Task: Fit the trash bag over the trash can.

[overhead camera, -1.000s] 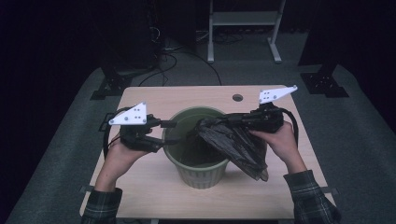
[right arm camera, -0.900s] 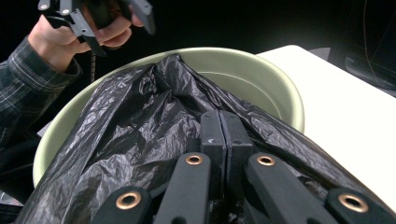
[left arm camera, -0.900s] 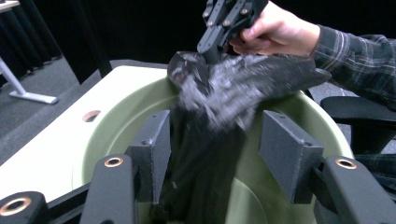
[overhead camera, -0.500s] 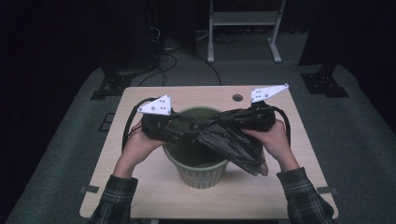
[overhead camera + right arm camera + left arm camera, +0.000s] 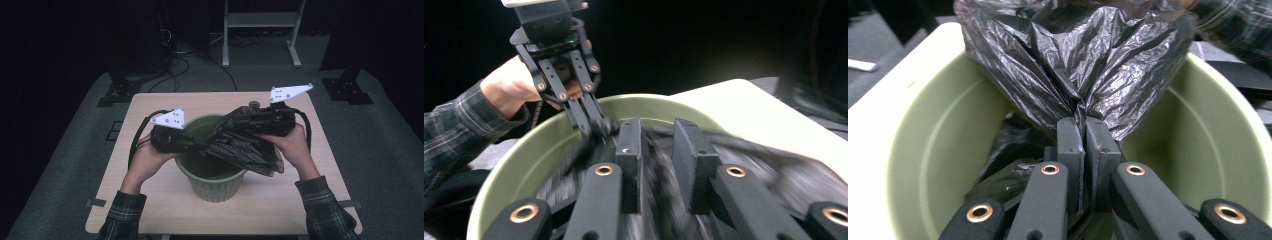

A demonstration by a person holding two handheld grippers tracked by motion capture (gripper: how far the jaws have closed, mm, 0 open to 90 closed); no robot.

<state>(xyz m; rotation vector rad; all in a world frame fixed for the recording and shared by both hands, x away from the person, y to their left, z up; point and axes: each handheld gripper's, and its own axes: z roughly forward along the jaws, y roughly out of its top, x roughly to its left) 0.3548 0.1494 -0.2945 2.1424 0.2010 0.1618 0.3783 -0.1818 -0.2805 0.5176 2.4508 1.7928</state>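
Black bin bag (image 5: 245, 145) lies bunched across the mouth of the green bin (image 5: 212, 185), which stands near the middle of the bench (image 5: 150, 190); lining the bin looks barely begun. Left tongs (image 5: 192, 146) have just been closing and are now clenched on a gathered fold of the bag above the bin's near-left rim, film pinched tight between the pads (image 5: 1083, 145). Right tongs (image 5: 659, 165) have just been opening: jaws stand apart with bag film blurred between them, pads not pressing on it, so released. Judgement: one edge secured; left to do is finding the bag's mouth, spreading it, pushing the body down inside and folding the hem over the rim. Bag still crumpled, none of it over the rim yet. Bench top is pale wood, bare apart from the bin. Room dark; grey carpet (image 5: 75, 150), cables and a white metal frame (image 5: 260, 30) beyond the bench.
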